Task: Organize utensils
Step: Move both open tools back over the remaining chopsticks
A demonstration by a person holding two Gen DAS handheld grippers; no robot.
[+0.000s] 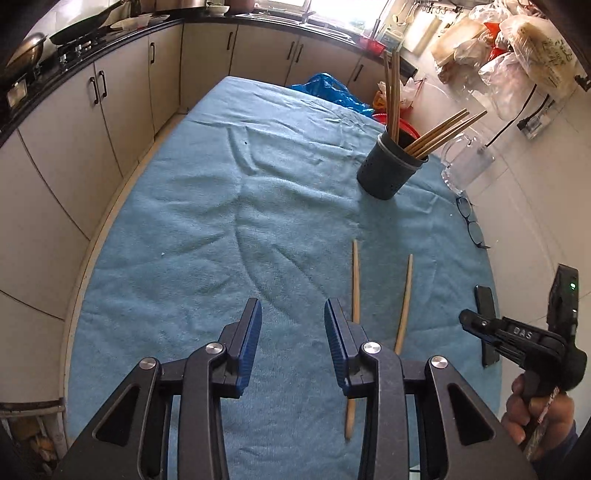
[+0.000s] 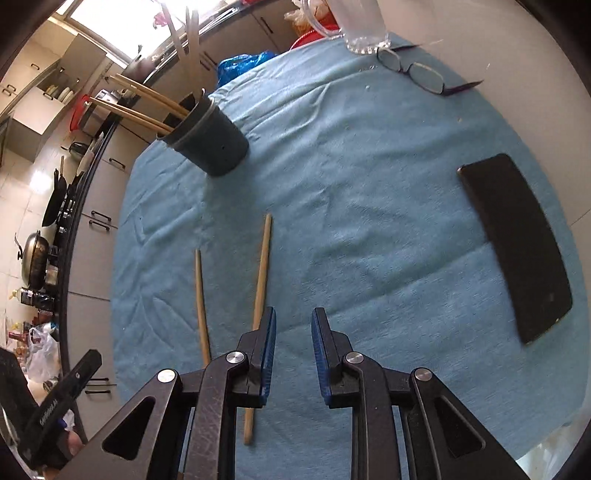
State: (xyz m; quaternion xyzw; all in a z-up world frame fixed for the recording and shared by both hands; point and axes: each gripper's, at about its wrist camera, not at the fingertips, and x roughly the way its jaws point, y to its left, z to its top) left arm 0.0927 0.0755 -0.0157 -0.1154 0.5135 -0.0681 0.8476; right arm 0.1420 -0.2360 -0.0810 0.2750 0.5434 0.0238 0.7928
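Two wooden chopsticks lie side by side on the blue cloth: one (image 1: 355, 280) (image 2: 262, 258) and the other (image 1: 405, 295) (image 2: 201, 295). A dark perforated holder (image 1: 389, 168) (image 2: 212, 142) stands further back with several chopsticks (image 1: 441, 131) leaning in it. My left gripper (image 1: 293, 314) is open and empty, just left of the loose chopsticks. My right gripper (image 2: 293, 321) is open and empty, just right of them; its body (image 1: 517, 336) shows in the left wrist view.
A black phone (image 2: 513, 243) (image 1: 487, 321) lies on the cloth at the right. Glasses (image 2: 413, 70) (image 1: 471, 221) and a clear glass mug (image 1: 467, 164) (image 2: 364, 26) sit beyond. Kitchen cabinets (image 1: 110, 122) run along the left. Plastic bags (image 1: 517, 48) hang at the far right.
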